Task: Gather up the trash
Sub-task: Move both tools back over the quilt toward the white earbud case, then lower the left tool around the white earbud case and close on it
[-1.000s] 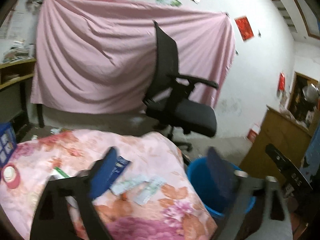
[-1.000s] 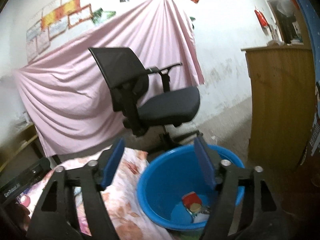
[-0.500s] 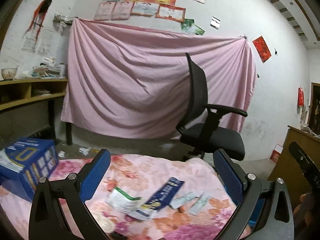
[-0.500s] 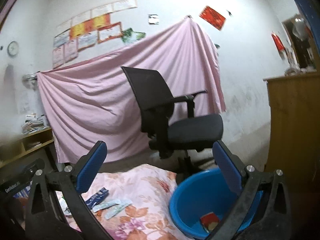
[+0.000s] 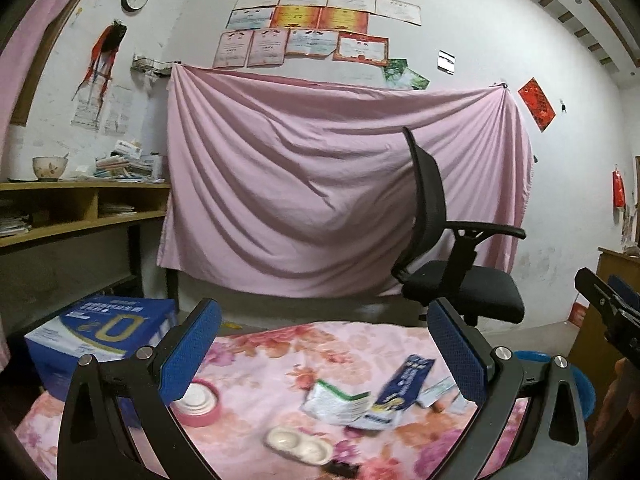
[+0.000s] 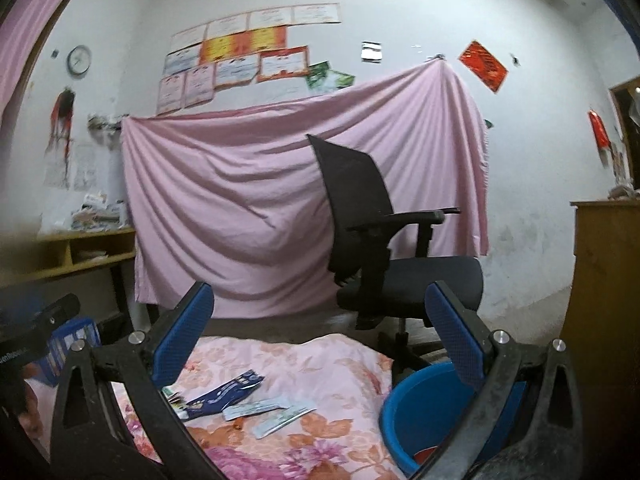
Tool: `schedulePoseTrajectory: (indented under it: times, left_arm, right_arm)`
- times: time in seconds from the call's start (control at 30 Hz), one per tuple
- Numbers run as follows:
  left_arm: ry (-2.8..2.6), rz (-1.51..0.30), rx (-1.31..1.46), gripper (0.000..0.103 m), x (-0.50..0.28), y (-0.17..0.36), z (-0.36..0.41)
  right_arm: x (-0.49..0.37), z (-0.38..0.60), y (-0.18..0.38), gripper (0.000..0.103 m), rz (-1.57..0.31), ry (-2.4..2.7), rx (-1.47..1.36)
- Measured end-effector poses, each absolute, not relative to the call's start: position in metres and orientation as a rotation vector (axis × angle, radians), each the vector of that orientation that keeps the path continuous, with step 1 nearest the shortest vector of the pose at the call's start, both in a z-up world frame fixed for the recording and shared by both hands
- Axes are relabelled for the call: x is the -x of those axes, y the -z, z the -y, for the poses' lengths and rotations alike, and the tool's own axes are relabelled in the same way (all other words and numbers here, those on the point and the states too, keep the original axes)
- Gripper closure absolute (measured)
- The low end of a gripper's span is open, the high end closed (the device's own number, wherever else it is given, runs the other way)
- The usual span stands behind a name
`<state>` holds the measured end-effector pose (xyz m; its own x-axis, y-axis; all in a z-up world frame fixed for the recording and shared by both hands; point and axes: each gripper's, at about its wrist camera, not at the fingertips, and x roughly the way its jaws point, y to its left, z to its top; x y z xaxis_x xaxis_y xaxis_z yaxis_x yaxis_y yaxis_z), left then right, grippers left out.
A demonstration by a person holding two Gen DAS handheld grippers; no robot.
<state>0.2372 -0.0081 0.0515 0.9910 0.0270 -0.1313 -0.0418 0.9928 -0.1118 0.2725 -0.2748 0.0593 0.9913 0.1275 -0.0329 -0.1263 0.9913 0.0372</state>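
Trash lies on a pink floral cloth (image 5: 280, 364): a dark blue carton (image 5: 404, 384), a white-and-green packet (image 5: 336, 400), a white two-well blister tray (image 5: 300, 442), a pink-rimmed round lid (image 5: 198, 400) and flat sachets (image 6: 276, 414). The blue carton (image 6: 224, 394) also shows in the right wrist view. A blue basin (image 6: 432, 412) stands at the cloth's right edge with something red inside. My left gripper (image 5: 324, 344) is open above the cloth, holding nothing. My right gripper (image 6: 320, 332) is open too, above the cloth and basin.
A black office chair (image 5: 452, 276) stands behind the cloth, before a hanging pink sheet (image 5: 320, 184). A blue-and-white box (image 5: 100, 332) sits at the left under wooden shelves (image 5: 80, 208). A wooden cabinet (image 6: 604, 280) stands at the right.
Both grippers have tilted up and swung left, away from the basin toward the cloth. Their jaws spread wider. The lid and blister tray came into the left wrist view.
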Motion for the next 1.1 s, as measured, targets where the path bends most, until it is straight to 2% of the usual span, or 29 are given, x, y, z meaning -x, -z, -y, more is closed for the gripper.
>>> schedulePoseTrajectory:
  times: [0.2,0.4,0.63,0.8,0.93,1.1]
  left_arm:
    - [-0.039,-0.208,0.14,0.002,-0.234,-0.036,-0.015]
    - [-0.034,-0.338,0.135,0.002,-0.236,-0.014,-0.022]
    - [0.032,-0.454,0.094,0.004,-0.247,0.003,-0.019]
    - [0.094,-0.523,0.092,0.02,-0.255,0.011,-0.018]
    - [0.14,-0.599,0.086,0.035,-0.266,0.017,-0.013]
    - [0.162,-0.687,0.077,0.038,-0.281,0.028,-0.008]
  right_arm:
    - [-0.282,0.251,-0.05,0.0,-0.093,-0.18,0.022]
    - [-0.301,0.231,-0.031,0.0,-0.224,-0.219,0.096]
    - [-0.317,0.232,-0.018,0.0,-0.386,-0.268,0.056]
    - [-0.331,0.226,-0.001,0.001,-0.513,-0.286,0.073]
    - [-0.34,0.221,0.014,0.011,-0.604,-0.291,0.102]
    - [-0.343,0.219,0.019,0.011,-0.643,-0.286,0.105]
